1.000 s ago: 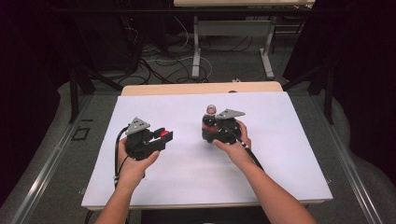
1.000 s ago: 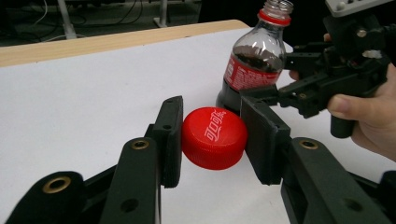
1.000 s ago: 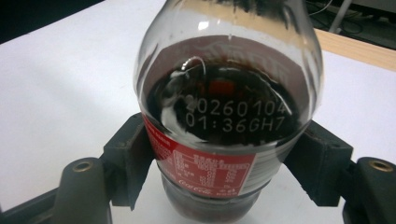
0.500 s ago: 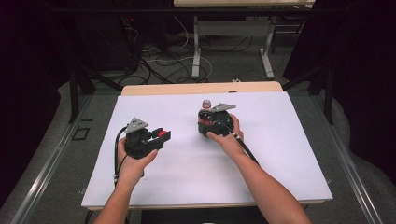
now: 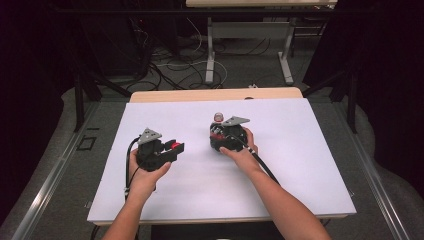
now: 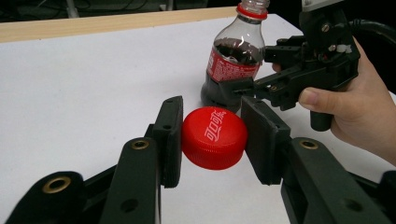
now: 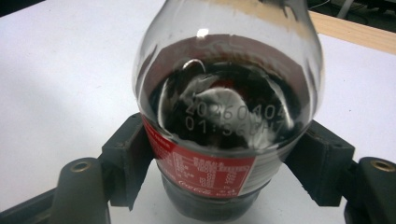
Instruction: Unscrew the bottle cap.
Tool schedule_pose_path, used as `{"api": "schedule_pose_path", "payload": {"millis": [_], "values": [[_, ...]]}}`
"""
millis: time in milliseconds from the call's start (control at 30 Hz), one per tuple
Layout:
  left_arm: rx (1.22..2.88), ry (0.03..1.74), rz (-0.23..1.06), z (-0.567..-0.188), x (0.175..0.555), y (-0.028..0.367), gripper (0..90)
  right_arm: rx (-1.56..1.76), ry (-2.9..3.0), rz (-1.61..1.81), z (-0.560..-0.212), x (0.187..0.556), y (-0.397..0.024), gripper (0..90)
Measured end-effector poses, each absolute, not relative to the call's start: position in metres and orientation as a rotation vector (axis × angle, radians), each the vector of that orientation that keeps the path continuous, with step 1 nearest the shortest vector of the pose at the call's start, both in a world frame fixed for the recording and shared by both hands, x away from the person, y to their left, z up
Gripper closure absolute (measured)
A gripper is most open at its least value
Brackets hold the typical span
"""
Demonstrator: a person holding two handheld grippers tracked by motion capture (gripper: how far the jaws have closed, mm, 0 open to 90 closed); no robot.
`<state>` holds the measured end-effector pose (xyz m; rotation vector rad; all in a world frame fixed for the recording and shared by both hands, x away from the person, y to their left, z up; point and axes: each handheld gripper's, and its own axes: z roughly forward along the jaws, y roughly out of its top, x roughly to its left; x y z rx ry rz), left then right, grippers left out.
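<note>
Bottle (image 6: pixel 236 60): small cola bottle, dark liquid part-way up, red label. It stands upright on the white desk (image 5: pixel 300 165), just above the middle of the high view (image 5: pixel 218 131). The neck is open; only the red ring is left below the mouth.

Cap (image 6: pixel 214 137): red, white script on top. It is seen at lower centre of the left gripper view, clamped by its rim and carried above the desk, well apart from the bottle mouth. In the high view it shows as a red spot left of centre (image 5: pixel 175 145).

Left tongs (image 6: pixel 212 135): closed on the cap, both pads pressed to its sides. Seen left of centre in the high view (image 5: pixel 172 149).

Right tongs (image 7: pixel 224 172): set around the lower body of the bottle at the label, one black jaw on each side. The jaws have just been opening a little, with the bottle between them; the pads are seen at the label, and contact looks kept. In the left gripper view these tongs (image 6: pixel 243 88) come in from the right edge, hand behind.

Progress, as judged: the unscrewing is done, the cap being off and held. Left to do, it seems: the cap to be set down on the desk and both grips released.
</note>
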<state>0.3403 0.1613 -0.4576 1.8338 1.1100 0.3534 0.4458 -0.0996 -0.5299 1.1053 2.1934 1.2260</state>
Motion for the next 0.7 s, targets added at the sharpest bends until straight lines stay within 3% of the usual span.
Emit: {"api": "schedule_pose_path", "payload": {"millis": [200, 433, 700], "values": [[1.889, 1.049, 0.303, -0.473, 0.341, 0.142, 61.1, 1.071, 2.203, 1.204, -0.53, 0.444, -0.099, 26.8], [1.955, 0.924, 0.199, -0.51, 0.343, 0.103, 60.9, 1.106, 2.184, 1.261, -0.527, 0.442, -0.103, 16.9], [2.052, 0.854, 0.181, -0.543, 0.349, 0.066, 60.8, 1.145, 2.13, 1.294, -0.527, 0.424, -0.13, 13.9]]}}
